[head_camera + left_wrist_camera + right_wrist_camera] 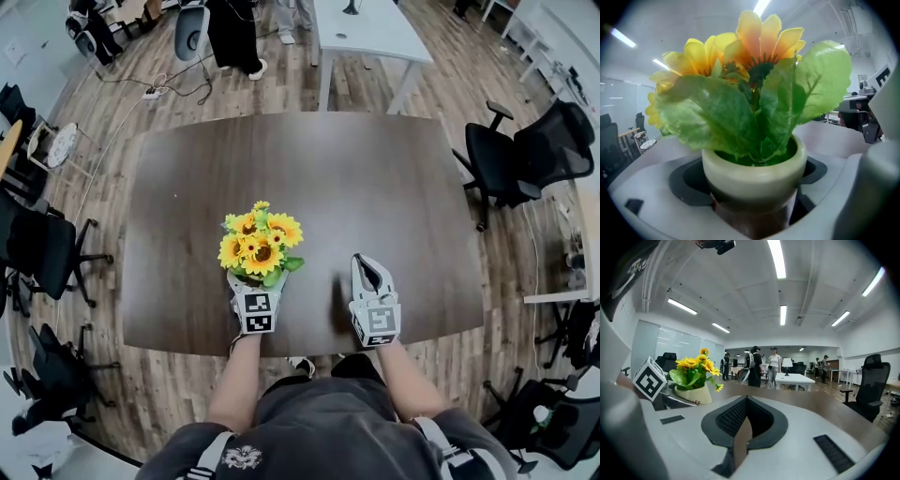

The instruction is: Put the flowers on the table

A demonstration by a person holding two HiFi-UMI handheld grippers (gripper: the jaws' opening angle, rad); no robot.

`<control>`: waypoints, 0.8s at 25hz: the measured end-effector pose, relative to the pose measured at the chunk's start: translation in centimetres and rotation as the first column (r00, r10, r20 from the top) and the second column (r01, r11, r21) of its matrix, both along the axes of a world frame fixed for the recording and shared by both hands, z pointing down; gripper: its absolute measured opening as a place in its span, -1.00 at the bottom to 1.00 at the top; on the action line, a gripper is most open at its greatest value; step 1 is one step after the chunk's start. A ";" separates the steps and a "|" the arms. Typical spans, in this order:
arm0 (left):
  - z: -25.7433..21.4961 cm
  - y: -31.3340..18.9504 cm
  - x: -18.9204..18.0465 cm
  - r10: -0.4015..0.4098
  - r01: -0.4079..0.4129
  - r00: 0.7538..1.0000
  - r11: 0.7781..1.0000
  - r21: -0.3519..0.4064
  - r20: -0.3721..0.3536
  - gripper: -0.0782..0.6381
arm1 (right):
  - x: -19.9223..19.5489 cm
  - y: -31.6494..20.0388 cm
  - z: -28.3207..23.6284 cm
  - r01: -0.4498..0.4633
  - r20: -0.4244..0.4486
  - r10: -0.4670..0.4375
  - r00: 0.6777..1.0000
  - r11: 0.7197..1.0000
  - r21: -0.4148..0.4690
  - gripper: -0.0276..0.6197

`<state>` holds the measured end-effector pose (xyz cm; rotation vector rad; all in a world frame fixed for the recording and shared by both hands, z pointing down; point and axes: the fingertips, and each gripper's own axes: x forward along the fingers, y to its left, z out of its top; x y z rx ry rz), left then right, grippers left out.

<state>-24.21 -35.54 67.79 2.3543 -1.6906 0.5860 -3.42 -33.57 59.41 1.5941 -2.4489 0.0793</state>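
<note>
- Now, one left gripper (256,284) is clamping the single pot of flowers (260,246) at the table's (375,178) six o'clock side.
- One right gripper (367,269), at its three o'clock, is holding its jaws together, empty.

Dark table (375,178): far half and both ends are bare wood, wide room to pass. One obstacle near the front edge: the flowers (260,246) in their pot, clamped in the left gripper (258,279). The right gripper (367,267), jaws together, lies just beside, with a strip of bare tabletop between them. Office chairs (525,155) crowd the right end, more chairs (42,248) stand on the left, and a white table (370,33) stands beyond.
</note>
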 end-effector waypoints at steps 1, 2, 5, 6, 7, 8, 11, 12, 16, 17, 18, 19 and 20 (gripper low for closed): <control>0.4 0.0 0.1 0.000 0.000 1.000 1.000 -0.011 -0.006 0.71 | 0.0 0.0 0.2 0.001 -0.001 -0.001 1.000 1.000 -0.006 -0.84; 0.7 0.0 0.2 0.003 -0.003 1.000 1.000 -0.018 -0.007 0.71 | -0.1 0.0 0.4 0.003 -0.002 -0.003 1.000 1.000 -0.009 -0.84; 1.6 -0.3 0.4 0.012 -0.012 1.000 0.999 -0.031 0.012 0.71 | -0.4 -0.2 0.6 0.011 -0.005 -0.011 1.000 1.000 -0.010 -0.84; 2.0 -0.4 0.4 0.009 -0.009 1.000 0.999 -0.040 0.020 0.71 | -0.5 -0.2 0.7 0.014 -0.007 -0.014 1.000 1.000 -0.012 -0.84; 2.4 -0.5 0.2 0.002 -0.001 1.000 0.999 -0.051 0.025 0.71 | -0.6 -0.2 0.7 0.017 -0.007 -0.017 1.000 1.000 -0.015 -0.84; 3.0 -0.5 0.0 -0.008 0.010 1.000 0.998 -0.064 0.027 0.71 | -0.7 -0.1 0.7 0.019 -0.007 -0.020 1.000 1.000 -0.018 -0.84; 3.8 -0.5 -0.5 -0.036 0.038 0.999 0.995 -0.090 0.026 0.71 | -0.7 0.0 0.7 0.027 -0.004 -0.028 1.000 0.999 -0.025 -0.84; 4.0 -0.6 -0.5 -0.039 0.041 0.999 0.995 -0.095 0.026 0.71 | -0.7 -0.1 0.6 0.029 -0.003 -0.029 1.000 0.999 -0.026 -0.84; 4.8 -0.9 -0.7 -0.052 0.053 0.999 0.992 -0.114 0.017 0.71 | -0.8 -0.1 0.7 0.035 -0.003 -0.035 0.999 0.999 -0.030 -0.84; 5.3 -0.8 -0.8 -0.062 0.063 0.998 0.990 -0.123 0.013 0.71 | -1.0 0.1 0.8 0.039 -0.003 -0.039 0.999 0.999 -0.031 -0.84; 5.7 -0.7 -1.0 -0.074 0.075 0.997 0.988 -0.132 0.010 0.71 | -1.0 0.2 0.9 0.042 -0.004 -0.043 0.999 0.999 -0.032 -0.84; 6.1 -0.6 -1.1 -0.084 0.085 0.996 0.987 -0.138 0.008 0.71 | -1.0 0.3 1.1 0.046 -0.007 -0.046 0.999 0.998 -0.032 -0.84; 6.2 -0.6 -1.1 -0.091 0.091 0.996 0.985 -0.145 0.006 0.71 | -1.0 0.5 1.2 0.049 -0.011 -0.049 0.999 0.998 -0.033 -0.84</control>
